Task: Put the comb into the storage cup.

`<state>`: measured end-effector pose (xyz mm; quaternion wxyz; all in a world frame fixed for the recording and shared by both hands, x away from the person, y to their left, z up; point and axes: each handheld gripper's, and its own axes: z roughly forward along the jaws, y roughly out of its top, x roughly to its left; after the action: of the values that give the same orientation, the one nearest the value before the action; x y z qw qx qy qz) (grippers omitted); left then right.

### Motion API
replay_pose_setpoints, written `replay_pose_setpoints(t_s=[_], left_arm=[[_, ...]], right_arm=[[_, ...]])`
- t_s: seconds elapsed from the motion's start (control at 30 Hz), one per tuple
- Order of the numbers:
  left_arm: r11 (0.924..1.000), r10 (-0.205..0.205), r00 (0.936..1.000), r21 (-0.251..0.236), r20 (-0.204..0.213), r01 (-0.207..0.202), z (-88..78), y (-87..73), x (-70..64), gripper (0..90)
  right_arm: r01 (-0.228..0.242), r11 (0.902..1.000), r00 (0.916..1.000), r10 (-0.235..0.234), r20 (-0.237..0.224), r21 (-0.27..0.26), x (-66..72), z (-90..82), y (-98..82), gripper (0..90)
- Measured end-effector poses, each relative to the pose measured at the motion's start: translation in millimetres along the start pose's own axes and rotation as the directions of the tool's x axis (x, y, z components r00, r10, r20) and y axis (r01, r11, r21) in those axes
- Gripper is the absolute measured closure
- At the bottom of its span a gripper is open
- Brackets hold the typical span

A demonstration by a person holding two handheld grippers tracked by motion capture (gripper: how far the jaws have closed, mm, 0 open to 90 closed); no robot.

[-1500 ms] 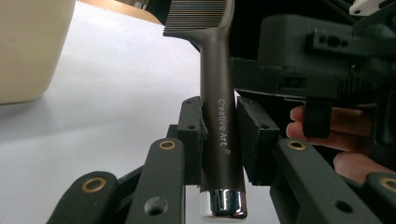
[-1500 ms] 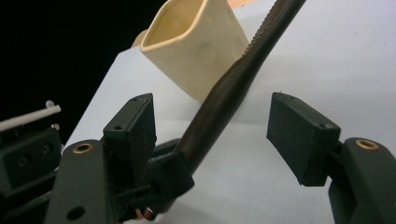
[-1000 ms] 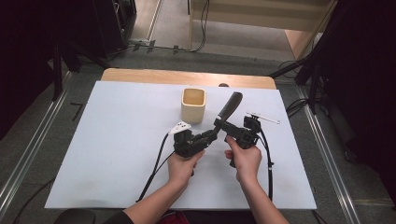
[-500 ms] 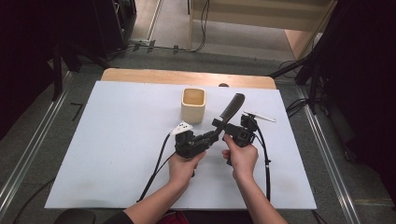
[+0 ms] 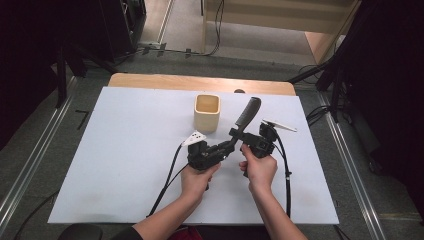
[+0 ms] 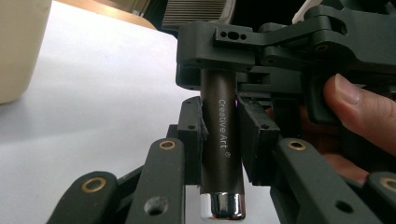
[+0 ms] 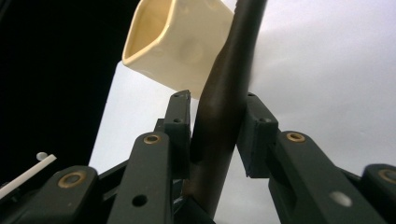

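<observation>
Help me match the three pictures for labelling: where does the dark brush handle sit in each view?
High view: the brush slants up from table centre toward the cup, between both tools.
Left gripper view: its handle stands upright mid-frame, clamped by the left tool, lettering facing the camera.
Right gripper view: the handle rises at centre, the right tool just closing on it.
Shared landmark: the cream cup, upper left in both gripper views.

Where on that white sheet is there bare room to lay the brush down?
The white sheet lies bare left of the cream cup, out to its left edge, and along the near right corner. It is crowded at the middle, where left gripper and right gripper both clamp the brush.
</observation>
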<state>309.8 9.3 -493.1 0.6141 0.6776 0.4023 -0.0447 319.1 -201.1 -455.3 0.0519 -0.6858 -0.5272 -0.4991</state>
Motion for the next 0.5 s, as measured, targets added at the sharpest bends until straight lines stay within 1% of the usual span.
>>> replay_pose_setpoints(t_s=[0.1,0.17,0.3,0.47,0.5], left_arm=[[1.0000,-0.005,0.9999,0.006,0.011,0.005,-0.1,-0.1,-0.1,73.3],[1.0000,0.000,0.9999,0.005,0.011,0.000,-0.4,0.2,-0.8,73.3],[0.9999,-0.009,0.9997,0.006,0.021,0.008,-1.3,1.2,-1.2,73.2],[0.9997,0.000,0.9996,0.023,0.028,0.000,-3.0,5.0,-1.9,72.7],[0.9995,-0.011,0.9992,0.031,0.037,0.010,-3.0,5.8,-1.6,72.1]], right_arm=[[0.009,0.9999,0.9999,-0.009,-0.011,-0.005,0.3,-0.7,-0.2,68.3],[-0.003,1.0000,0.9997,0.003,-0.026,-0.009,-0.2,-1.5,-0.7,69.0],[-0.002,0.9999,0.9992,0.001,-0.039,-0.013,1.6,-3.0,-1.5,69.7],[-0.002,0.9998,0.9984,0.001,-0.056,-0.018,2.7,-4.4,-1.6,70.0],[-0.002,0.9999,0.9978,0.000,-0.066,-0.016,3.1,-4.5,-1.7,70.1]])
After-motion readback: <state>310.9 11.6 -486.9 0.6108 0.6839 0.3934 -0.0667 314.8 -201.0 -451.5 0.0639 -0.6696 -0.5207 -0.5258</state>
